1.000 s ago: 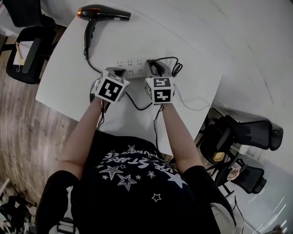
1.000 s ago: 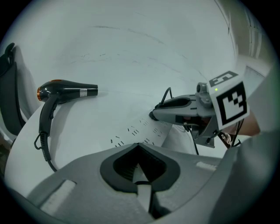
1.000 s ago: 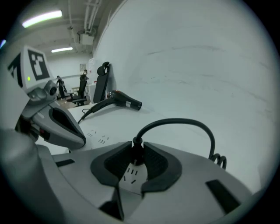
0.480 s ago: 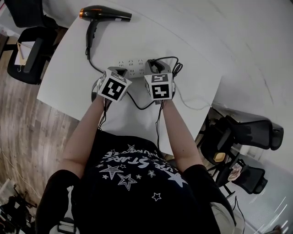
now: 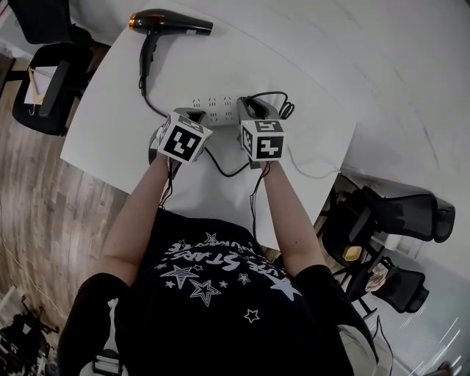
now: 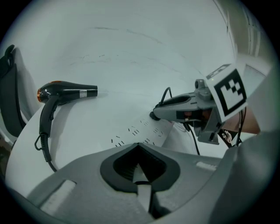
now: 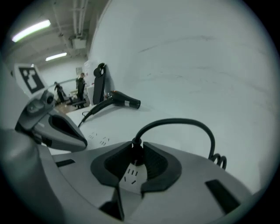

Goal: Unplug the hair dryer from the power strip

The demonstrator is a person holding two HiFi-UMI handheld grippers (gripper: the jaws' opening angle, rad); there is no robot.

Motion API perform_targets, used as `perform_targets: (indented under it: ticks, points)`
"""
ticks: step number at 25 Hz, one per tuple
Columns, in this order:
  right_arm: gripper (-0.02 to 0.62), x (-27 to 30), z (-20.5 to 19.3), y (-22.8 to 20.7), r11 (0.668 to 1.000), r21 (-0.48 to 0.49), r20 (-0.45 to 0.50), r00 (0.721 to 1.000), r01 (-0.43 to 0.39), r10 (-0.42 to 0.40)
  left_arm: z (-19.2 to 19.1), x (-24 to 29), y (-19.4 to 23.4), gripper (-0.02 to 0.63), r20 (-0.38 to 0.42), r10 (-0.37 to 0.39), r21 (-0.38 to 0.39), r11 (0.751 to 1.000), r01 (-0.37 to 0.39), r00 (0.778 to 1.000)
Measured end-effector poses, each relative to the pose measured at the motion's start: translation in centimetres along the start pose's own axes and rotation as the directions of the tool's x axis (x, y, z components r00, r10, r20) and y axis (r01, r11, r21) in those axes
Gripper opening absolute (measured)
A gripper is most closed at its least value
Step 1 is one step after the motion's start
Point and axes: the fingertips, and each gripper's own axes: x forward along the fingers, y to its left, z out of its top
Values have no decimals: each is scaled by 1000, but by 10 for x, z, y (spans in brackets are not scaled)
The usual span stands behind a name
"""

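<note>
A black hair dryer (image 5: 169,22) lies at the far end of the white table (image 5: 110,125). Its cord (image 5: 143,81) runs to the white power strip (image 5: 217,109). My right gripper (image 7: 136,148) sits over the strip's right end. Its jaws are closing, and both pads touch the black plug (image 7: 137,154) that stands in a socket. From that plug the cord arches away to a coil (image 7: 218,159). My left gripper (image 6: 140,148) is at the strip's left end with its tips together over the strip (image 6: 140,131). I cannot tell whether it presses on the strip.
A black office chair (image 5: 44,81) stands left of the table. Two more chairs (image 5: 389,213) stand at the right, past the table's corner. A thin white cable (image 5: 308,172) trails off the table's right side. Wooden floor (image 5: 44,213) shows at the left.
The right gripper's marker cube has rolled a little and shifted slightly right. The left gripper, hair dryer and strip stay as they were.
</note>
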Motion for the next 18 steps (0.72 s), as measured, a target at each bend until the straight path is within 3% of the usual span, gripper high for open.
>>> perform_targets:
  ticks: [2,4,5,7,9,13,15,18]
  points:
    - [84,-2,1,5,988,-146,2,998,57,-58,-1,0,0,8,-17,-2,9,1000,2,1000]
    - [84,-2,1,7,981,-179,14,998,69,-68,-1,0,-1,8,-26,0,17,1000,0,1000]
    - [84,-2,0,6,989,-139,21,998,53,-51,-1,0,-1,8,-27,2,19,1000,-1,1000]
    - [83,-1,0,0,999,39,38,999,-16,15,-1,0,0,8,-25,0,15,1000,0,1000]
    - [86,0,-1,-5,975,207,55,996,-78,68,-2,0,0,8,-20,-8,3,1000,8,1000]
    - [86,1,-2,-8,950,292,67,994,-107,91,-1,3,1,8,-7,-20,0,1000,20,1000]
    - [84,0,0,-7,971,224,58,996,-82,71,-1,2,0,8,-11,-18,-3,1000,18,1000]
    - [81,-3,2,1,1000,-5,34,999,-11,11,-1,1,0,8,-19,-10,4,1000,10,1000]
